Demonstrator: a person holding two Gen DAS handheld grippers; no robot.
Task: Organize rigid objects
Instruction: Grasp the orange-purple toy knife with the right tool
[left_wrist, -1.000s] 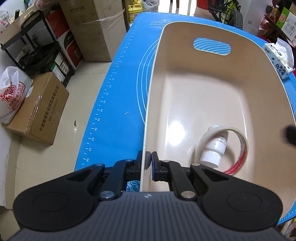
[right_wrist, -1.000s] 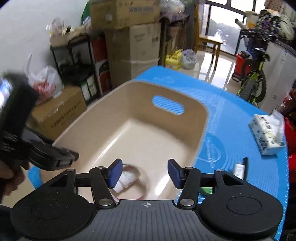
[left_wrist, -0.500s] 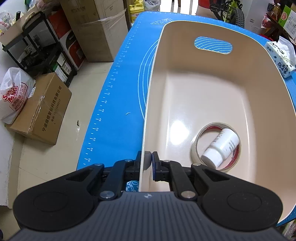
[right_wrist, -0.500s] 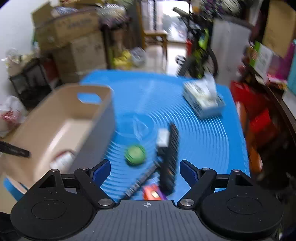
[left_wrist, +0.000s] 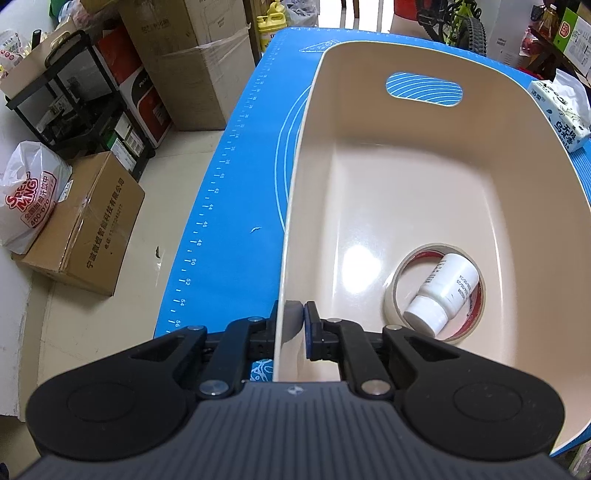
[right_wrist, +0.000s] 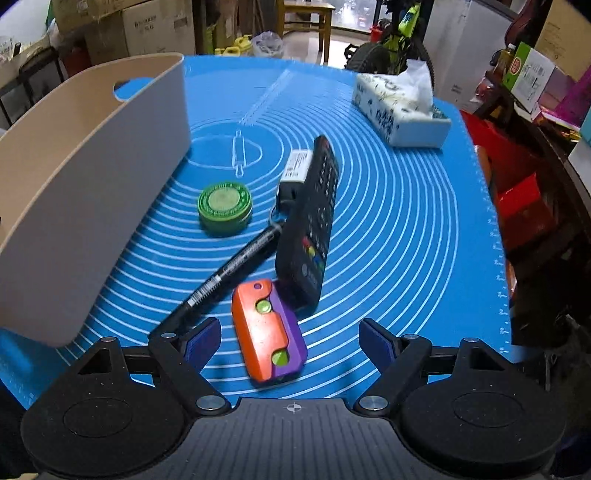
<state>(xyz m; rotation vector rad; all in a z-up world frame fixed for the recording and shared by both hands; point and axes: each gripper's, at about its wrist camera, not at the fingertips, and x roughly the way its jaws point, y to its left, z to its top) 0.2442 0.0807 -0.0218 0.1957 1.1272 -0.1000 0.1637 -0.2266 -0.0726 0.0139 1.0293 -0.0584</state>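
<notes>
**Left gripper clamped on bin wall; right gripper spread above loose items**

A blue silicone mat (right_wrist: 406, 206) covers the table. On its left part stands a beige plastic bin (left_wrist: 424, 192), with a handle slot in its far wall. The left gripper (left_wrist: 293, 325) is closed on the bin's near-left wall, one finger outside and one inside the rim. Inside the bin, at the near right, lies a roll of tape (left_wrist: 391, 295), flat on the floor, and a white bottle (left_wrist: 443, 291) rests on its side within the ring, cap toward the near side.

To the right of the bin, on the mat, a tissue box (right_wrist: 399, 110) sits at the far right. A black remote control (right_wrist: 310, 221) lies lengthwise at the centre, its far end resting against a small white-labelled device (right_wrist: 295, 170) (exact kind unclear). A black marker (right_wrist: 225, 273) lies diagonally, touching the remote's left side. A round green tin (right_wrist: 224, 208) stands between marker and bin. Nearest, an orange-and-purple toy block (right_wrist: 267, 332) lies between the fingers of the right gripper (right_wrist: 290, 343), whose jaws stand wide apart, touching nothing.
</notes>
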